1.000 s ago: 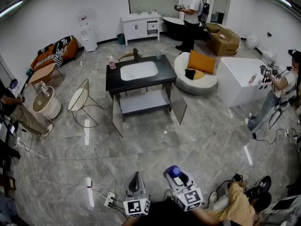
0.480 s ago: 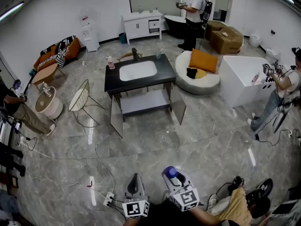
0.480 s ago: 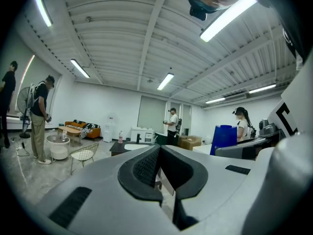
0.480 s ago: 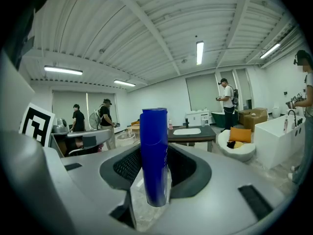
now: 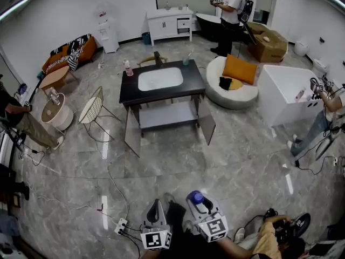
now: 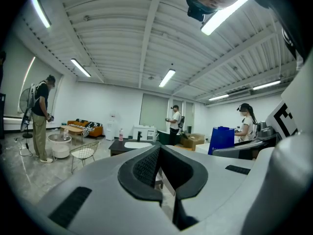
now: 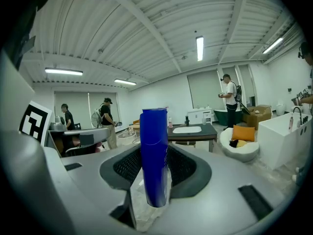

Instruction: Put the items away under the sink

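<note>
A blue bottle (image 7: 154, 155) stands upright between the jaws of my right gripper (image 7: 155, 173), which is shut on it. In the head view its round blue cap (image 5: 198, 197) shows at the bottom centre, above the right gripper (image 5: 197, 203). My left gripper (image 5: 156, 209) hangs beside it with its jaws together and nothing in them; the left gripper (image 6: 159, 173) looks out over the room. Far ahead stands the black-topped sink vanity (image 5: 129, 89). Both its doors (image 5: 132, 134) are swung open and its lower shelf (image 5: 164, 115) is bare. A pink bottle (image 5: 128, 69) and a black faucet (image 5: 157, 58) are on the counter.
A wire chair (image 5: 91, 107) and a round side table (image 5: 54, 112) stand left of the vanity. A white round lounge with an orange cushion (image 5: 240, 69) and a white tub (image 5: 285, 93) are to its right. Cables and a power strip (image 5: 119, 226) lie near my feet. People stand or sit around the room's edges.
The head view has shifted a little, so the vanity sits slightly further right in the frame. Both grippers keep their pose and the right one still holds the blue bottle.
</note>
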Tool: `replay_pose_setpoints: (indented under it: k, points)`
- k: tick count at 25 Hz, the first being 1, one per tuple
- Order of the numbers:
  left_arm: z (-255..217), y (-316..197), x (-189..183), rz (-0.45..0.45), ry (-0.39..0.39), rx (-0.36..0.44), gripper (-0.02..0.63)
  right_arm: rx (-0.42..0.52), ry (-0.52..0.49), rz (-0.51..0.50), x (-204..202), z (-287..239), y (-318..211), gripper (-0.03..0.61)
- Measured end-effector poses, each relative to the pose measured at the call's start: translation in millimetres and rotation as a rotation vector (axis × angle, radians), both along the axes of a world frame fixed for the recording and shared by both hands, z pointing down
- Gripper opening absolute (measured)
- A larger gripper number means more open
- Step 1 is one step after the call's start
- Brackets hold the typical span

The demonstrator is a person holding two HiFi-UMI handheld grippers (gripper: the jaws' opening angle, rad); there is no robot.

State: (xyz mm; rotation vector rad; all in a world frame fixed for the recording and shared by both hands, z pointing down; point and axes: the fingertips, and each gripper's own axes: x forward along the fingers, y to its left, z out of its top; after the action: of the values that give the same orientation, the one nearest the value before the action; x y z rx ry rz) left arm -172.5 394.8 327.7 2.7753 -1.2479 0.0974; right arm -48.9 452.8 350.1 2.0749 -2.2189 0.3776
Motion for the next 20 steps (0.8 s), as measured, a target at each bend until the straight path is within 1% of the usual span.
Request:
replay_pose_setpoints:
  k: [7, 10, 14, 17, 20]
  points:
    - [9, -79, 47, 0.003, 0.026, 0.002, 0.012, 0.018, 0.042, 0.012, 50, -2, -70, 0.153]
    - [11, -124, 70, 0.003, 0.032, -0.009, 0.012, 0.019, 0.073, 0.009, 72, -5, -111, 0.153]
    - [5, -181, 97, 0.019, 0.044, -0.017, 0.012, 0.011, 0.084, -0.005, 94, -13, -167, 0.153]
    - [-3, -218, 109, 0.021, 0.061, -0.012, 0.012, 0.018, 0.098, -0.017, 106, -19, -207, 0.153]
    - [-6, -248, 116, 0.010, 0.063, -0.001, 0.012, 0.017, 0.079, -0.015, 112, -24, -238, 0.153]
